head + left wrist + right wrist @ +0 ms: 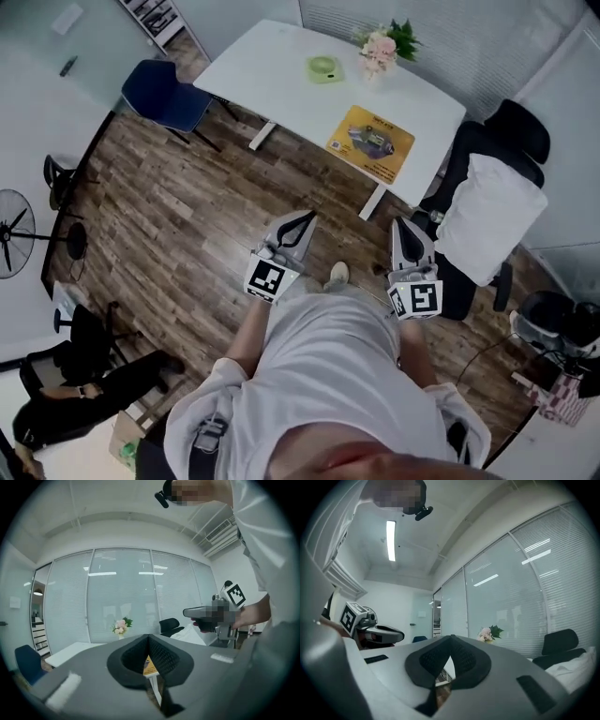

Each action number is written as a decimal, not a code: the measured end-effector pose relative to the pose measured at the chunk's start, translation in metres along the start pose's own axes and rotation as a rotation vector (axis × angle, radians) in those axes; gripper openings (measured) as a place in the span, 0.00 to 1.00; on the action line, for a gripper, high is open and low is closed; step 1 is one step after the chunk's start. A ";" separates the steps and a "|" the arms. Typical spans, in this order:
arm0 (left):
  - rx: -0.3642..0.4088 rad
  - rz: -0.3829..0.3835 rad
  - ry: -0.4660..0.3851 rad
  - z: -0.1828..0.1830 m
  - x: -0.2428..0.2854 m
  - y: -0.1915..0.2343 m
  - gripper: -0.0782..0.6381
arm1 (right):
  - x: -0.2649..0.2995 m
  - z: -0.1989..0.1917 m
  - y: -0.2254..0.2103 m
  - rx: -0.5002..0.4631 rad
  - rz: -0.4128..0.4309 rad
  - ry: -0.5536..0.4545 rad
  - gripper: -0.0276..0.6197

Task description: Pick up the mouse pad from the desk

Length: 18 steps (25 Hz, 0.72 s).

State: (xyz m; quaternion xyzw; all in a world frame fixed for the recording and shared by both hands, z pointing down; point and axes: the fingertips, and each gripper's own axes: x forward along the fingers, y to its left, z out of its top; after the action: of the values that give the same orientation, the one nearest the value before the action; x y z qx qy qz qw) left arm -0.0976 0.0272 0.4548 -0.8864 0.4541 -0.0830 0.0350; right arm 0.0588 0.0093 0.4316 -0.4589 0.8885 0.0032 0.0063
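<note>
The mouse pad (pixel 370 142) is yellow-orange with a grey picture, and it lies on a white tabletop (pixel 272 80) beside a pale green round thing (pixel 323 67) and pink flowers (pixel 380 45) with green leaves. The floor (pixel 178 216) shows brown wood planks with streaky grain, and on it stand a blue chair (pixel 164 94) and a black chair (pixel 516 131) with a white cushion (pixel 492 216). The left tongs (pixel 305 218) and right tongs (pixel 403 225) are grey with black mesh-patterned pads (pixel 164 657), each bearing a cube (pixel 265 278) of black-and-white square markers, and the shirt (pixel 328 375) is white.
</note>
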 end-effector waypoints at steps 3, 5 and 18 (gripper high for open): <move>0.005 0.055 -0.015 0.014 0.030 0.026 0.09 | 0.030 0.010 -0.019 0.000 0.033 -0.019 0.04; -0.009 0.076 -0.028 0.021 0.047 0.040 0.09 | 0.045 0.014 -0.031 -0.004 0.036 -0.027 0.04; -0.068 0.007 -0.016 -0.010 0.169 0.127 0.09 | 0.141 -0.030 -0.124 -0.015 -0.112 0.094 0.04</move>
State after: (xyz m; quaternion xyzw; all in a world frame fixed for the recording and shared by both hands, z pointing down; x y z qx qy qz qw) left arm -0.1045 -0.1840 0.4666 -0.8860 0.4596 -0.0602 0.0090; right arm 0.0778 -0.1781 0.4598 -0.5075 0.8607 -0.0121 -0.0384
